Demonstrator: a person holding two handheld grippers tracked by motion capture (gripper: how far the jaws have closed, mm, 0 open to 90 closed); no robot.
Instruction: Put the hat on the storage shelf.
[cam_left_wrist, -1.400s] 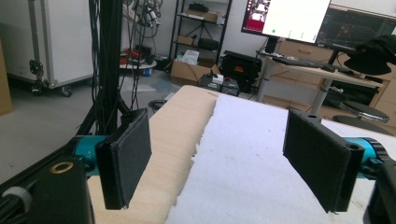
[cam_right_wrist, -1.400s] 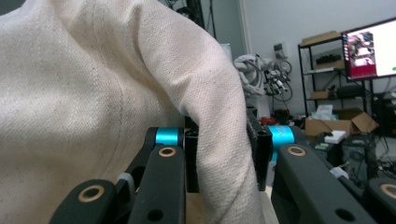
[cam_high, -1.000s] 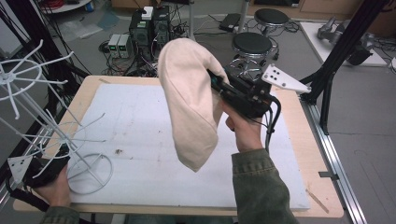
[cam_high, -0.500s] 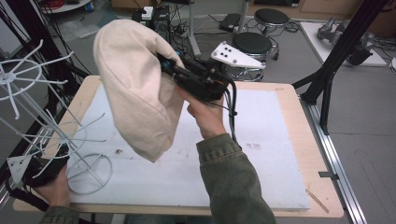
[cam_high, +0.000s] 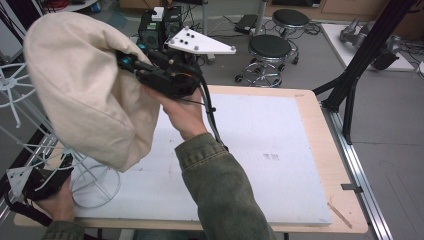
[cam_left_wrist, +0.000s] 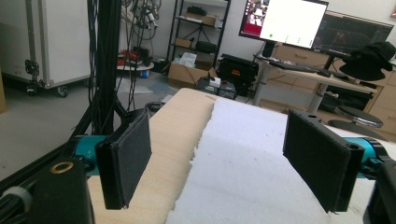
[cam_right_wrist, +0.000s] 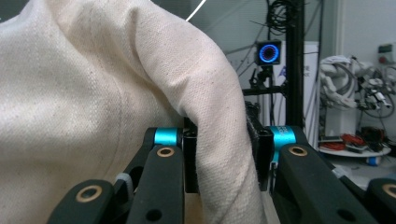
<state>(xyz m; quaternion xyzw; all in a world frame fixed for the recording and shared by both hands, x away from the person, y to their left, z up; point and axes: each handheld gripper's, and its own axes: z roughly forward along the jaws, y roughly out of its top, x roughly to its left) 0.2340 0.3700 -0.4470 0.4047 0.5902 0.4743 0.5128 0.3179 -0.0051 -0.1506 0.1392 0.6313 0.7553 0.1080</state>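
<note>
A cream cloth hat (cam_high: 85, 90) hangs in the air over the table's left side, its edge pinched by my right gripper (cam_high: 126, 60). In the right gripper view the hat's fabric (cam_right_wrist: 93, 93) runs down between the jaws, and the right gripper (cam_right_wrist: 224, 154) is shut on that fold. A white wire rack (cam_high: 9, 84) stands at the left, and the hat is in front of its upper arms. My left gripper (cam_high: 40, 181) rests low beside the rack's base ring. In its own view the left gripper (cam_left_wrist: 224, 163) is open, with nothing between its pads (cam_left_wrist: 130, 156).
A white foam mat (cam_high: 260, 145) covers the wooden table (cam_high: 320, 125). Two stools (cam_high: 270, 47) and floor equipment stand beyond the far edge. A black stand leg (cam_high: 350, 95) rises at the right. A sleeved forearm (cam_high: 220, 195) crosses the mat's near middle.
My right gripper has carried the hat from the table's middle leftward and up, toward the wire rack. The left gripper has stayed by the rack's base.
</note>
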